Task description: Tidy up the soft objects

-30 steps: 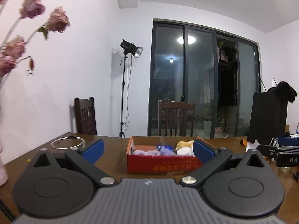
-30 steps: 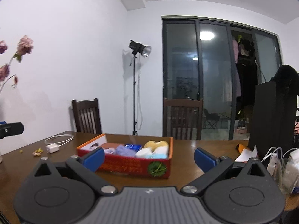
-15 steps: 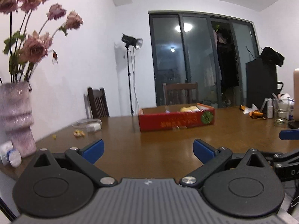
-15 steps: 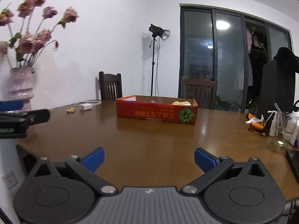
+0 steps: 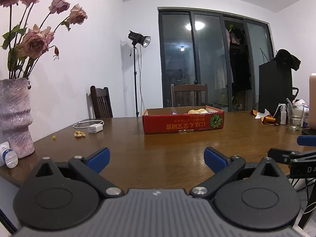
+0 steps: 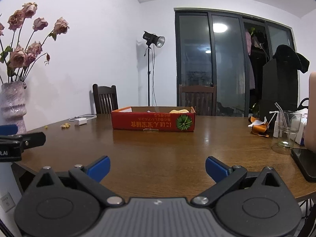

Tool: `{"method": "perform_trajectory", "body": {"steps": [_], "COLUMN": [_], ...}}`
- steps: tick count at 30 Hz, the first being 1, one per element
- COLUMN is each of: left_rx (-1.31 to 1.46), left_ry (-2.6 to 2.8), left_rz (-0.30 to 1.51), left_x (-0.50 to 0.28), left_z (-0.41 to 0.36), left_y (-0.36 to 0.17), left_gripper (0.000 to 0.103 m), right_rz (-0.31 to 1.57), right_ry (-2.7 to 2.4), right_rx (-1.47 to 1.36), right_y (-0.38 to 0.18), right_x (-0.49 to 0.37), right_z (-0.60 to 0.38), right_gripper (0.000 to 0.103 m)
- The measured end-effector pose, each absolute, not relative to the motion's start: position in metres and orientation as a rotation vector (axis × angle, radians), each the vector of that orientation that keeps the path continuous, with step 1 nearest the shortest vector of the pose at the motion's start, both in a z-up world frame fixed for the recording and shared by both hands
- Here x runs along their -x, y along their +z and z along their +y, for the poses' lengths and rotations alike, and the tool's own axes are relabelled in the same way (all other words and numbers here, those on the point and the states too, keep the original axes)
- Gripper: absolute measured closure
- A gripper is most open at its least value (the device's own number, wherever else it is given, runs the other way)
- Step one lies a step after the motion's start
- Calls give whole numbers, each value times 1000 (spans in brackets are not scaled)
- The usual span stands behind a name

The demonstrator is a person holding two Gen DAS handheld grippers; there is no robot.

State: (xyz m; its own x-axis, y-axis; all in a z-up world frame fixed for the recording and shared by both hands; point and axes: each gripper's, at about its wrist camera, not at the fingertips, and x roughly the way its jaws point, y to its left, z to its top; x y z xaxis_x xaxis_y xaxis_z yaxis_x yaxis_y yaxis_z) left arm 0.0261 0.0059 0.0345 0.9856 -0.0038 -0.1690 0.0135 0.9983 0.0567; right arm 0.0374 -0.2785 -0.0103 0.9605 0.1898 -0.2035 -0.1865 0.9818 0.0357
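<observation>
The left gripper (image 5: 156, 159) and right gripper (image 6: 157, 165) hung over the near edge of the table (image 6: 167, 150), fingers spread and empty. The red box (image 6: 153, 121) with soft items stood well beyond them, mid-table, near a charger (image 5: 95, 128).

Bare table (image 6: 158, 150) before red box (image 6: 153, 121)

The box (image 5: 183, 122) is red with orange letters and a green striped round picture at its right end. The table (image 5: 177, 150) is brown and shiny. On the far left, the vase (image 5: 14, 116) is speckled pale pink and holds dusty pink roses (image 5: 33, 41). The gripper fingertips (image 5: 98, 156) are blue.
</observation>
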Motion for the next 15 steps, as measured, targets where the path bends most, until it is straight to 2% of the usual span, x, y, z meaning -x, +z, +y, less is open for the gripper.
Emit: {"method": "perform_trajectory", "body": {"steps": [15], "left_rx": [-52], "left_ry": [-14], "left_rz": [177], "left_x": [-27], "left_z": [6], "left_y": [34], "left_gripper": [0], "right_rz": [219], "right_ry": [194], "right_rx": [-18], "right_y": [-14], "right_x": [-39], "right_z": [-276], "right_gripper": [0]}}
